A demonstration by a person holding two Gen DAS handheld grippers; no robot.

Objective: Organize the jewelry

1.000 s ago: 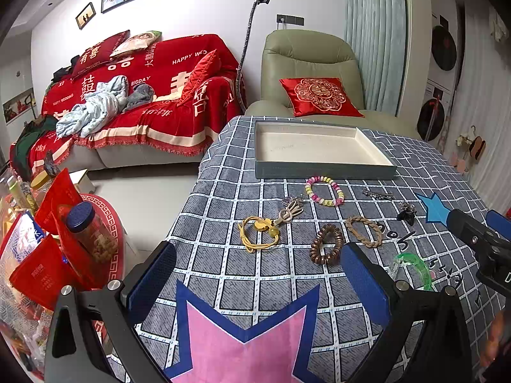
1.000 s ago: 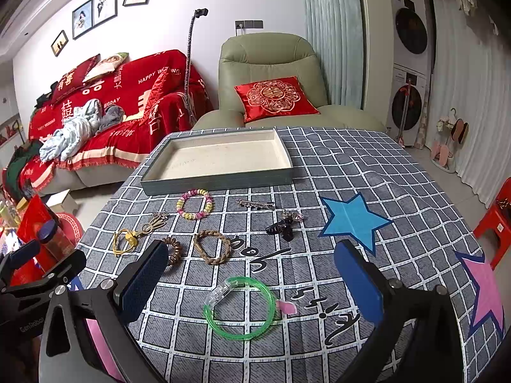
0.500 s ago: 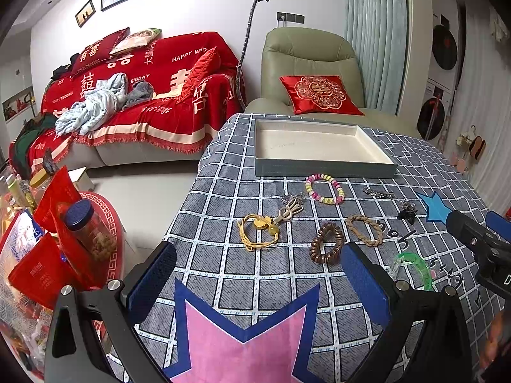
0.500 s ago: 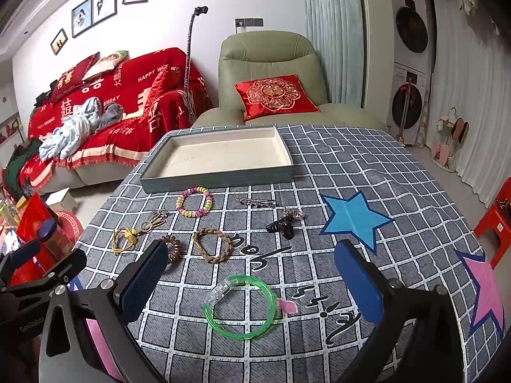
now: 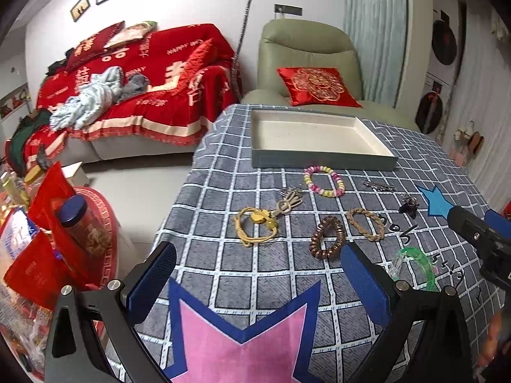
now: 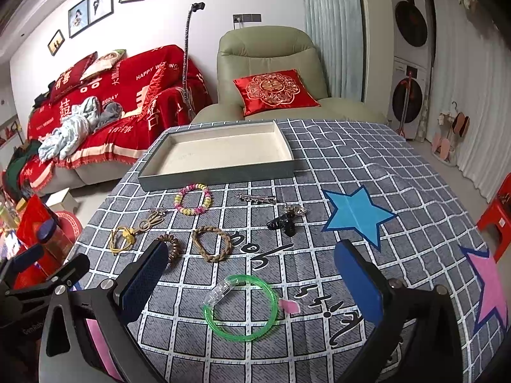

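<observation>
Home living room: sofa, armchair, framed photos.

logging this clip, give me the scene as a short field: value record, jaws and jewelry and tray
left gripper: jaws open, holding nothing
right gripper: jaws open, holding nothing
tray: nothing inside, far side of tablecloth
green bangle: on cloth, nearest right gripper
beaded bracelet: just before tray
braided bracelet: mid cloth
black hair clip: near blue star

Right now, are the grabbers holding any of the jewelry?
No. The left gripper and right gripper are both open, holding nothing. The green bangle lies on the table.
</observation>
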